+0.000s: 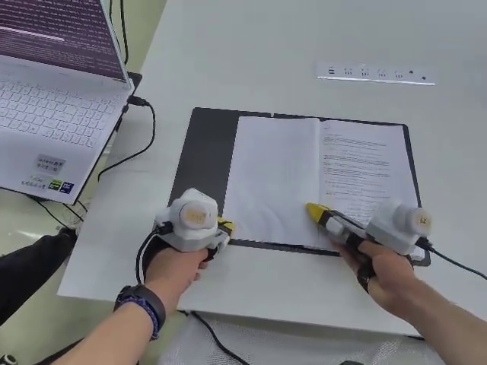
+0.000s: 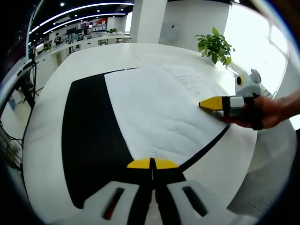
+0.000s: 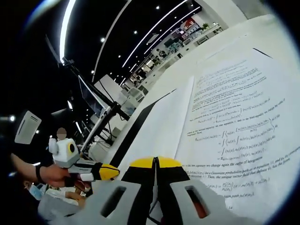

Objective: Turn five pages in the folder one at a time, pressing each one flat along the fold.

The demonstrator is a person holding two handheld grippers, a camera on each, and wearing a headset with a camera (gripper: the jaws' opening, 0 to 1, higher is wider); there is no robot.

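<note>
A black folder (image 1: 202, 163) lies open on the white table. A blank white page (image 1: 274, 175) lies left of the fold and a printed page (image 1: 365, 171) right of it. My right gripper (image 1: 316, 211) is shut, its yellow tips resting near the fold at the pages' near edge; in its own view the tips (image 3: 155, 162) sit between the blank page (image 3: 154, 126) and the printed page (image 3: 234, 117). My left gripper (image 1: 225, 226) is shut with nothing held, at the folder's near left edge, its tips (image 2: 152, 163) over the black cover (image 2: 89, 136).
An open laptop (image 1: 53, 99) stands at the far left with a black cable (image 1: 141, 144) running toward the folder. A white power strip (image 1: 377, 74) lies at the back right. The table's near edge (image 1: 251, 312) runs just below my hands.
</note>
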